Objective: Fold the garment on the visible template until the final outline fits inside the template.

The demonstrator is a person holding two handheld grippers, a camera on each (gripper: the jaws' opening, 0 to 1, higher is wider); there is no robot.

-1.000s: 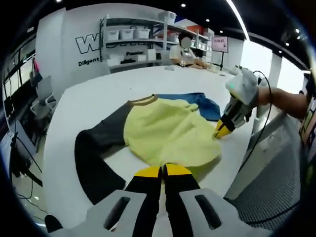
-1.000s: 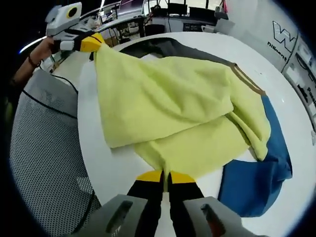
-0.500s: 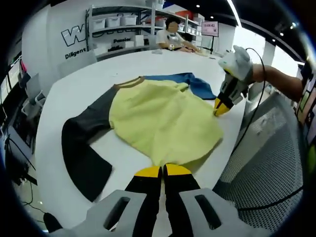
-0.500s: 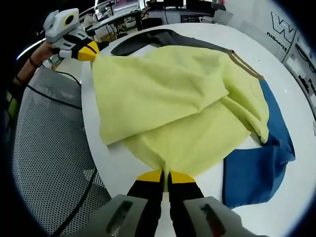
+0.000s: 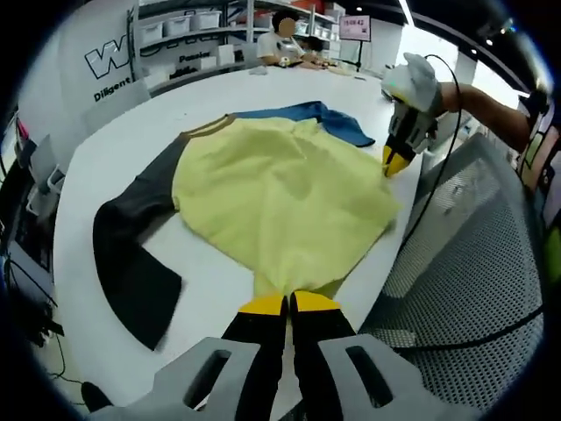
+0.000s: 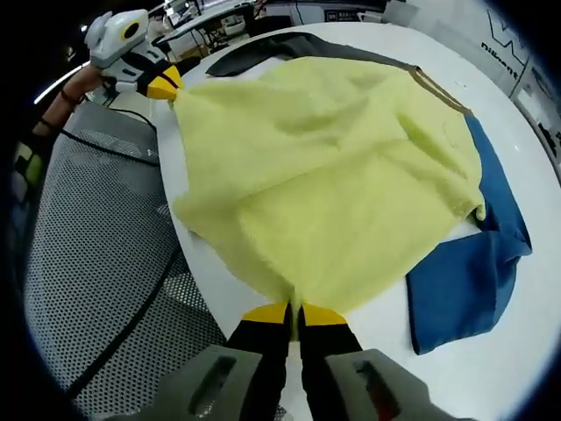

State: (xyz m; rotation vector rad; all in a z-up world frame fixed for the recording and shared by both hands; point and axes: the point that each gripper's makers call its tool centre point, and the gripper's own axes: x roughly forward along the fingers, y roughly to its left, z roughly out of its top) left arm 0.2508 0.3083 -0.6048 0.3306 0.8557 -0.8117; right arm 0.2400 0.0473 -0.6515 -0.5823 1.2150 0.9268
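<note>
Centrally, the yellow fleece sweatshirt with one dark grey sleeve and one blue sleeve (image 5: 280, 189) lies spread on the round white table (image 5: 131, 149), its hem at the table's edge beside a grey mesh chair (image 6: 96, 263); left gripper (image 5: 289, 304), jaws closed, pinches one hem corner; right gripper (image 6: 294, 312), jaws likewise closed, pinches the other; a seated person (image 5: 282, 39) occupies the background.

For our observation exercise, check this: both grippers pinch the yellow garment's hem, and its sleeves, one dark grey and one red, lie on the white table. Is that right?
One slip: the second sleeve is blue, not red, as the right gripper view shows. The rest stands: the left gripper and right gripper pinch the yellow garment's hem, and the dark grey sleeve lies on the white table.
</note>
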